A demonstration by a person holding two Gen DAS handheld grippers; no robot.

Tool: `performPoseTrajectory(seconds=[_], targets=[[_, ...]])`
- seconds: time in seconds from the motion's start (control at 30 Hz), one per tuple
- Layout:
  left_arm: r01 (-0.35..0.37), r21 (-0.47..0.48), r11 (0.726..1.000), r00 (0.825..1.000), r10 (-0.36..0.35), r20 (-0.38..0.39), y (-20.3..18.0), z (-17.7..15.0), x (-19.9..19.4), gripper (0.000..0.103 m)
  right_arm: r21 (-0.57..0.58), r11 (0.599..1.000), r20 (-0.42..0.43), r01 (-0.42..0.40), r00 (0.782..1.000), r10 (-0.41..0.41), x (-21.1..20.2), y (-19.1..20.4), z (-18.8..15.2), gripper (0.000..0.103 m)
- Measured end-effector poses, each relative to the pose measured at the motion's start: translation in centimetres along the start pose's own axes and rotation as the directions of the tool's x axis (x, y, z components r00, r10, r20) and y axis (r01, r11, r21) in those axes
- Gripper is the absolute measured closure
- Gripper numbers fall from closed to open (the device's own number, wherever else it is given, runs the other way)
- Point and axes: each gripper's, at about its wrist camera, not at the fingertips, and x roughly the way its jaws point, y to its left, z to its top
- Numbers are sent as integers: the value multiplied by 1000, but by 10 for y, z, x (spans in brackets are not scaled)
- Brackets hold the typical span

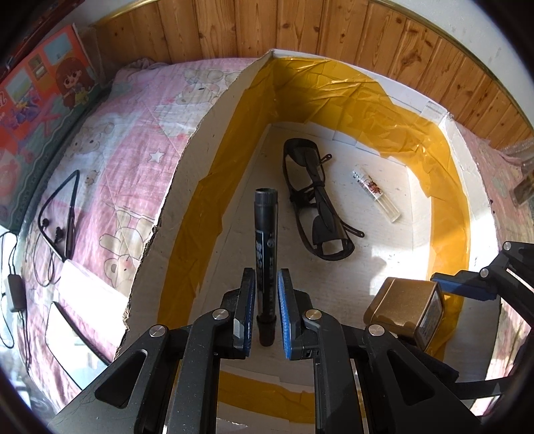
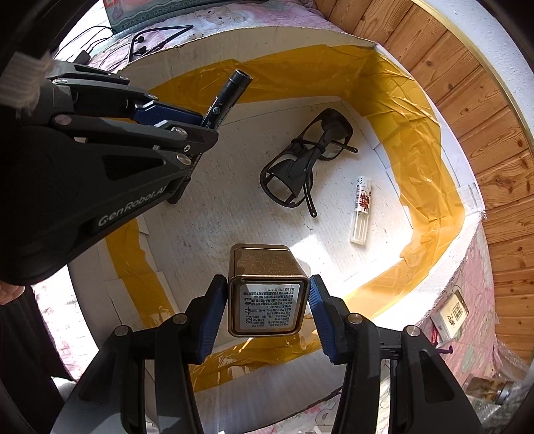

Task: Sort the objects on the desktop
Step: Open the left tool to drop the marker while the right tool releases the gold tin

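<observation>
At the bottom centre of the left wrist view, the left gripper (image 1: 267, 300) is clenched on a black marker pen (image 1: 266, 240), whose capless end points up the frame over the floor of a white foam box (image 1: 187, 173) lined with yellow tape. At the lower right of that view the right gripper (image 1: 444, 283) grasps a gold tin (image 1: 405, 305), its blue pads set against the tin's two sides; in the right wrist view the tin (image 2: 267, 290) sits bottom centre between those pads (image 2: 318, 303), its printed label turned to the camera.

Farther in, on the box floor, a pair of folded dark sunglasses (image 1: 317, 203) lies at mid frame, with a clear lighter (image 1: 375, 193) just to its right, the two apart.

Outside the box, at the left of the left wrist view, a black neckband earphone (image 1: 61, 217) rests on a pink quilt (image 1: 133, 133). A colourful cartoon box (image 1: 40, 93) stands at the upper left, and wooden panelling (image 1: 300, 26) runs along the top.
</observation>
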Motion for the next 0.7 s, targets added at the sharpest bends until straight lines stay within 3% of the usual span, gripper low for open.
performPoseTrajectory(seconds=[0.13,0.7], targets=[[6,-16,1000,1000,-6,-11,4,-1,-1,76,7,1000,-3,3,1000,-3,0,-1,0,51],[11,-44,999,1000,-10,25,7,-6,-25,73,25,1000,34,-3,999,2,-22,0,-8,52]])
